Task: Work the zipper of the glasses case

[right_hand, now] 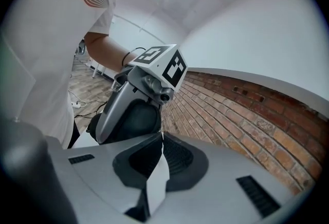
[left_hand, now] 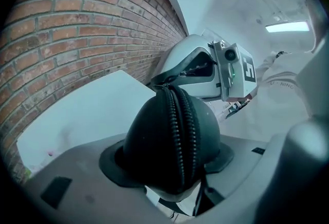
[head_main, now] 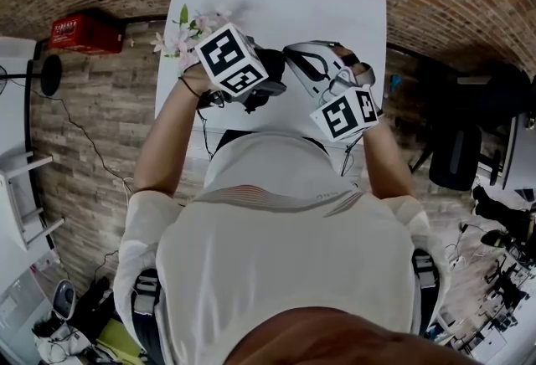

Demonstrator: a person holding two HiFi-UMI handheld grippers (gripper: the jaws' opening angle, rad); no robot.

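**Case clamped in the left gripper, right gripper shut at its end**

The left gripper [head_main: 252, 94] holds the dark glasses case [left_hand: 154, 141] across its width, its jaws spread wide around the case. The zipper [left_hand: 178, 130] faces the camera and runs up over the rounded end. The case hangs over the near edge of the white table [head_main: 276, 3]. The right gripper [right_hand: 162, 138] has its jaws together (nothing visible between them), with the tips right at the case's far end.

glasses case [left_hand: 172, 135] in L tool [head_main: 251, 95], R tool [right_hand: 159, 141] facing, over table [head_main: 285, 3]
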